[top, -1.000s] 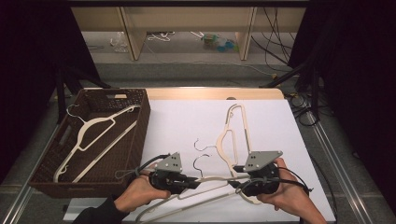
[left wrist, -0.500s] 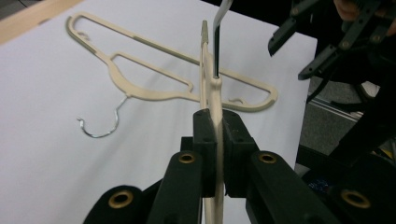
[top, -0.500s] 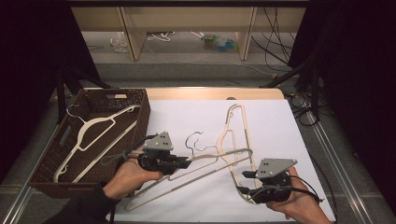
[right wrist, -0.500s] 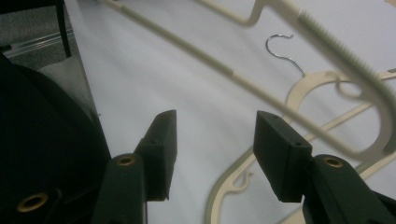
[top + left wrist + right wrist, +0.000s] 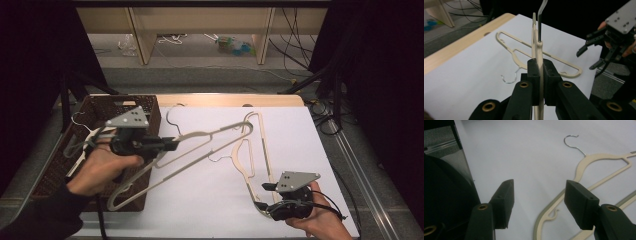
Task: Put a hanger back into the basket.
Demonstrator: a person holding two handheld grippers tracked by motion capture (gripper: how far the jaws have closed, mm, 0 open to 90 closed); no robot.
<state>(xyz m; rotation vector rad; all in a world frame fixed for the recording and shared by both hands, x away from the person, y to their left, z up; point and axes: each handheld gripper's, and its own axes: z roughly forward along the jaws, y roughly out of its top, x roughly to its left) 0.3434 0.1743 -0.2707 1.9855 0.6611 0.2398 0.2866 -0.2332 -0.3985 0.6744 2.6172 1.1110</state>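
We hold the lifted cream hanger (image 5: 200,145) clamped near its neck in the left gripper (image 5: 172,145), so it hangs clear of the white sheet (image 5: 210,195), partly above the wicker basket (image 5: 145,107) to the sheet's left. Our right gripper (image 5: 265,196) has just been opening; nothing sits between its jaws. It rests at the sheet's near right edge, beside the flat hanger (image 5: 252,150), presumably ready for the next pick.
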